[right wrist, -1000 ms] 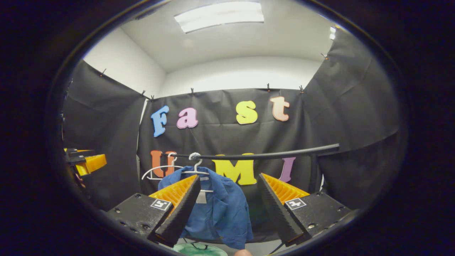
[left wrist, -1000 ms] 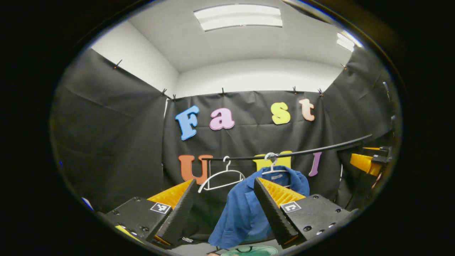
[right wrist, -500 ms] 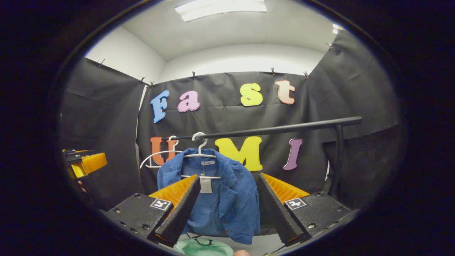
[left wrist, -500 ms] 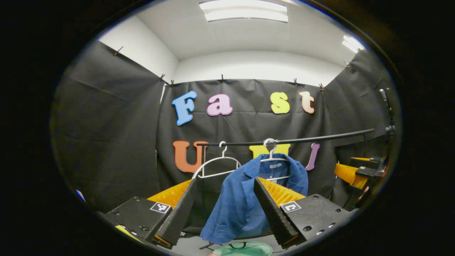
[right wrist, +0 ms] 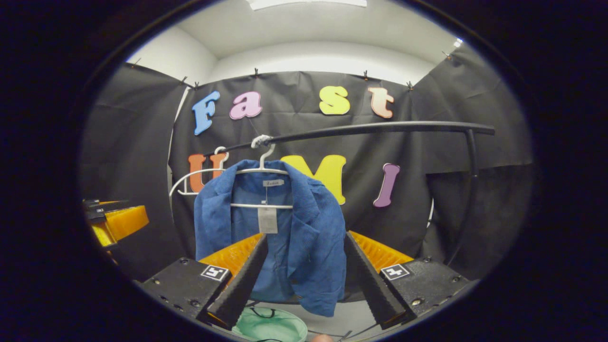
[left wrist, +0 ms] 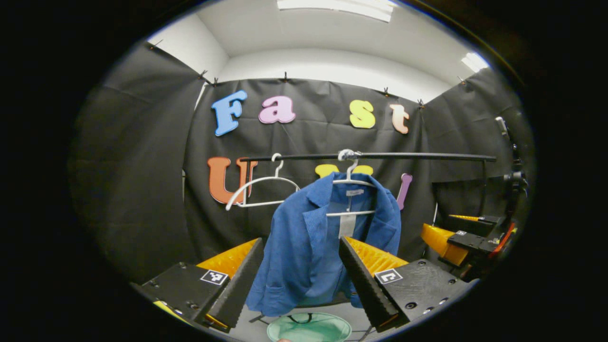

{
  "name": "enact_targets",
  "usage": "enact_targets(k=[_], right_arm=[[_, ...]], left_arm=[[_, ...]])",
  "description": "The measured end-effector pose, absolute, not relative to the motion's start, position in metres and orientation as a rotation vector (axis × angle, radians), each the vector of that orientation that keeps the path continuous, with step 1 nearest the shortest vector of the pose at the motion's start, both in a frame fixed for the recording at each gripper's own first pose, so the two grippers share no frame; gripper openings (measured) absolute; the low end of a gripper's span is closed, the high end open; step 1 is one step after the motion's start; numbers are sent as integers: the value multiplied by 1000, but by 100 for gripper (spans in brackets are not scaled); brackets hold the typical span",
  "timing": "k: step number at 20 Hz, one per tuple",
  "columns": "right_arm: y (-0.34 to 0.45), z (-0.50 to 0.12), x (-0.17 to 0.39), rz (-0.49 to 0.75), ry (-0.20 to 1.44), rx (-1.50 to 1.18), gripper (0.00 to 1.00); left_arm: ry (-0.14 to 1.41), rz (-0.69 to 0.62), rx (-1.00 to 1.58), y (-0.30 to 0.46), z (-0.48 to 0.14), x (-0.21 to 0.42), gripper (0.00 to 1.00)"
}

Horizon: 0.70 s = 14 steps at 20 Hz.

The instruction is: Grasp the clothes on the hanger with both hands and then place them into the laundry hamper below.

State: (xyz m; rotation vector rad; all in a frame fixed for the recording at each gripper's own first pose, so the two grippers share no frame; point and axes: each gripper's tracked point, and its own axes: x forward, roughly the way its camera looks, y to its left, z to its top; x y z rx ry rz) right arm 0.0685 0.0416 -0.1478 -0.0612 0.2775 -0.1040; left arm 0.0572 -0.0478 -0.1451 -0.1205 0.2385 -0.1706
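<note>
Both tongs gape wide, gripping nothing. The blue corduroy jacket [left wrist: 316,247] hangs on a white wire hanger [left wrist: 350,183] ahead of the left gripper [left wrist: 301,280] and right gripper [right wrist: 304,275], above the green mesh hamper [right wrist: 270,325]. Each should pinch one shoulder, then lift the cloth clear.

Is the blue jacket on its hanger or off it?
On. The blue jacket hangs from the white hanger hooked over the black rail, front open; both tools are open and apart from it.

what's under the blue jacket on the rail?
Below the blue jacket sits a green laundry hamper on the floor, open top facing up, apart from the hem. Only its near rim shows; the jaws cover its sides, so any contents cannot be seen.
</note>
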Motion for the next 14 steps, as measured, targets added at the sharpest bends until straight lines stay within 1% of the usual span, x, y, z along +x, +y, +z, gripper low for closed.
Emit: enact_targets(k=[1, 2, 6, 11, 12, 13, 14], right_arm=[[39, -157, 74, -113, 292, -62, 100], [38, -167, 81, -117, 307, -57, 100], [39, -209, 115, -91, 371, -19, 100], [43, -247, 164, -62, 423, 29, 100], [42, -254, 174, -65, 434, 36, 100], [41, -261, 182, -67, 443, 41, 100], [40, -267, 191, -69, 452, 47, 100]], left_arm=[[254, -173, -119, -52, -154, 62, 100], [260, -170, -120, -54, -161, 68, 96], [299, -139, -134, -67, -192, 95, 100], [325, -118, -114, -86, -225, 133, 100], [337, -117, -115, -88, -232, 138, 96], [352, -118, -117, -92, -239, 144, 96], [366, -118, -118, -95, -246, 151, 100]])
